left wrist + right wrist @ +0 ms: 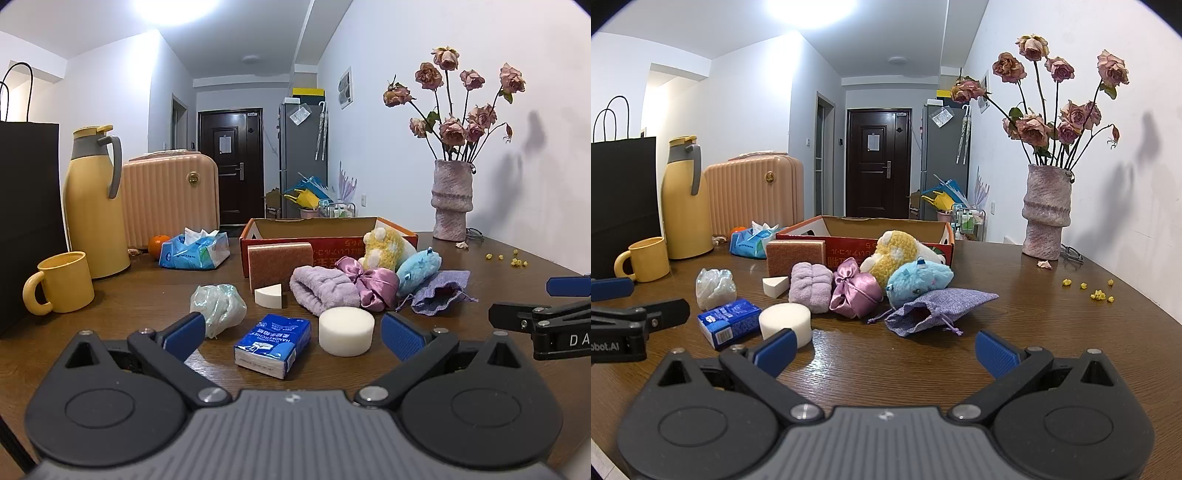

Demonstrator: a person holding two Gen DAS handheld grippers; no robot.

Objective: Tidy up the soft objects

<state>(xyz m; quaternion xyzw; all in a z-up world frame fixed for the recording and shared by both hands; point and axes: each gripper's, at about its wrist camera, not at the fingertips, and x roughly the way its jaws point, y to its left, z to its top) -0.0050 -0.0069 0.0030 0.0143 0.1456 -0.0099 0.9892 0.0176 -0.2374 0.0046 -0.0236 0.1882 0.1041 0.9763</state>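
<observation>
Soft objects lie on the wooden table before an open cardboard box [325, 230] [871, 230]. They include a white round sponge [346, 330] [785, 321], a blue tissue pack [273, 343] [729, 323], a lilac towel roll [323, 291] [810, 286], a pink satin pouch [373, 282] [853, 290], a blue plush [419, 269] [919, 278], a yellow plush [384, 245] [892, 253], a purple drawstring bag [441, 291] [934, 310], a white wedge sponge [269, 295], a scouring sponge [280, 262] and a crumpled plastic bag [218, 306]. My left gripper [291, 334] is open and empty, just before the tissue pack and round sponge. My right gripper [884, 350] is open and empty, short of the drawstring bag.
A yellow mug [61, 282], a yellow thermos [94, 206], a black paper bag [22, 221], a pink suitcase [170, 199], an orange [159, 245] and an open tissue pack [194, 251] stand at the left. A vase of dried roses [450, 199] stands at the back right.
</observation>
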